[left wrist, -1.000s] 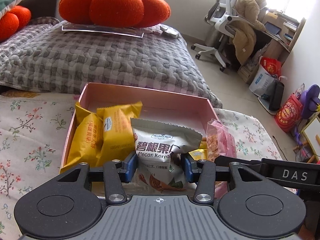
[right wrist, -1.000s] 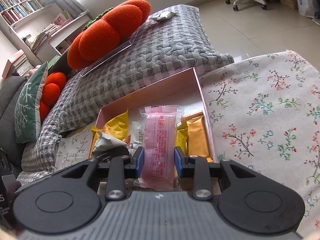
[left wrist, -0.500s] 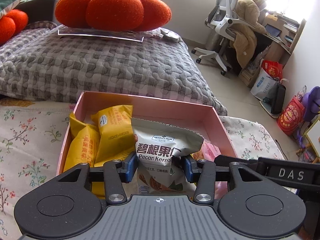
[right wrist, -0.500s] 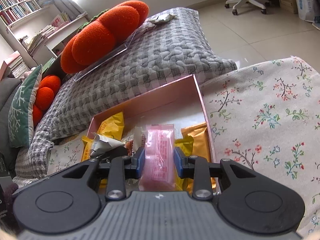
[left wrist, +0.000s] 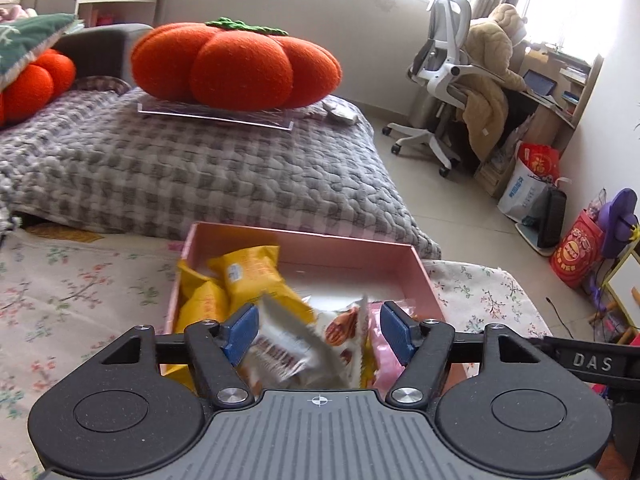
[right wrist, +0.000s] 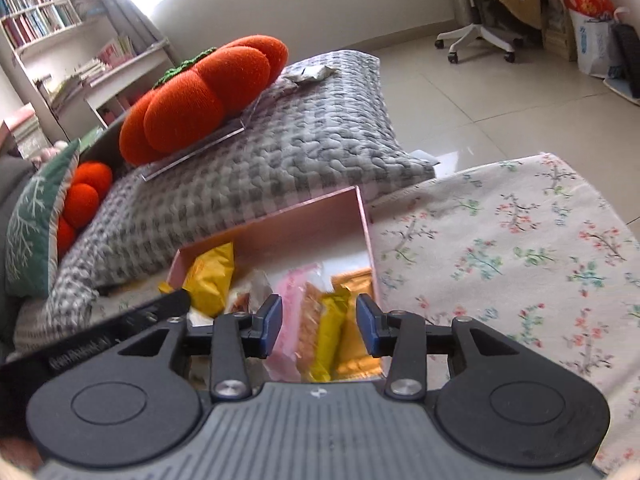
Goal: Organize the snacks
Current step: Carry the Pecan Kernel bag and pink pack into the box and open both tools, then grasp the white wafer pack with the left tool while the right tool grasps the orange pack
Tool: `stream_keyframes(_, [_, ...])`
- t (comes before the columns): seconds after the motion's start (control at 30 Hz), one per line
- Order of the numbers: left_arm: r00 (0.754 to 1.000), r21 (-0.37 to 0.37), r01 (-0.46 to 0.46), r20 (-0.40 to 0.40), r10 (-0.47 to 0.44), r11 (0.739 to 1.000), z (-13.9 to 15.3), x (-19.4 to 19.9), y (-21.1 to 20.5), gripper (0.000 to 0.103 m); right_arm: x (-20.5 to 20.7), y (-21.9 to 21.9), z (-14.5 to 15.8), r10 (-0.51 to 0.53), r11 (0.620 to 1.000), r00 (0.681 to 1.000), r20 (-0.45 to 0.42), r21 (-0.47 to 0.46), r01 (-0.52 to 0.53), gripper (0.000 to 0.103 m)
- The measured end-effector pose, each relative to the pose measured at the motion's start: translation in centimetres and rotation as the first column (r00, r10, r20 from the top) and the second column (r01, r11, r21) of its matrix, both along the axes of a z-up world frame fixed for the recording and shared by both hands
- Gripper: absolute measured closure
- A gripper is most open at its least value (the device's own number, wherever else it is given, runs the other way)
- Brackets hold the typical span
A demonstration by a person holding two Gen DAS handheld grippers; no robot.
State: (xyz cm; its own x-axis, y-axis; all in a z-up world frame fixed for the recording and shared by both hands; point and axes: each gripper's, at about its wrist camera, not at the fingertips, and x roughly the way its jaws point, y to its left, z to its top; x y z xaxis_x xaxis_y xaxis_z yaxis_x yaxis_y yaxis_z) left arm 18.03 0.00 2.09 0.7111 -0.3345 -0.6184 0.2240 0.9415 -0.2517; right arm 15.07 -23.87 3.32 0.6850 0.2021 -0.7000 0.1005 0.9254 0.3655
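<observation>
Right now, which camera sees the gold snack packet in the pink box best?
The right wrist view. There the gold packet lies in plain sight against the pink box's right wall, beside a yellow packet. In the left wrist view the white pecan bag and gripper body cover that corner, so the gold one can't be made out.

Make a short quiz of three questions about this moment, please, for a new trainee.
1. True or false: the left gripper is clamped on the white crinkled pecan packet.
2. Relative to the pink cardboard box, the pink plastic-wrapped snack lies: A) beside it B) inside it C) under it.
3. In one word, how do the jaws of the right gripper stand?
Key: 1 false; 2 B; 3 open.
</observation>
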Motion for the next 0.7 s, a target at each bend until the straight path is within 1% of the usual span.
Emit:
stream_keyframes(0.13, [1.000,0.028,-0.029,0.007,0.029,0.999,0.7,-1.7,1.8,0.036,-1.4,0.0,0.9,0.016,1.000,1.000,-0.009,-0.023,-0.016,0.060])
stream_keyframes(0.23, [0.998,0.082,-0.056,0.004,0.056,0.995,0.5,-3.5,3.0,0.035,-2.9,0.2,1.4,0.032,0.999,0.999,-0.010,-0.033,-0.032,0.054])
stream_keyframes(0.3, [0.997,0.127,-0.068,-0.012,0.070,0.990,0.1,-4.6,3.5,0.035,-3.8,0.7,1.3,0.046,0.998,0.999,-0.026,-0.044,-0.047,0.053])
stream_keyframes(0.37, [0.998,0.152,-0.058,-0.024,0.062,0.987,-0.3,-5.7,3.7,0.035,-4.4,1.6,1.0,0.061,0.996,0.997,-0.057,-0.063,-0.065,0.053])
stream_keyframes(0.47, [0.998,0.170,-0.024,-0.050,0.033,0.985,-0.8,-7.6,4.1,0.033,-5.5,3.2,0.4,0.113,0.990,0.989,-0.091,-0.073,-0.120,0.053])
stream_keyframes(0.57, [0.995,0.201,-0.019,-0.090,0.038,0.979,-1.5,-9.1,4.5,0.030,-6.5,4.5,0.3,0.156,0.982,0.982,-0.104,-0.089,-0.166,0.052])
stream_keyframes(0.67, [0.991,0.189,-0.003,-0.129,0.028,0.982,-2.4,-10.2,5.0,0.030,-7.5,4.5,0.5,0.163,0.979,0.981,-0.104,-0.106,-0.174,0.048])
stream_keyframes(0.7, [0.991,0.195,0.010,-0.134,0.017,0.981,-2.8,-10.6,4.9,0.030,-7.7,4.3,0.4,0.160,0.980,0.981,-0.107,-0.105,-0.171,0.048])
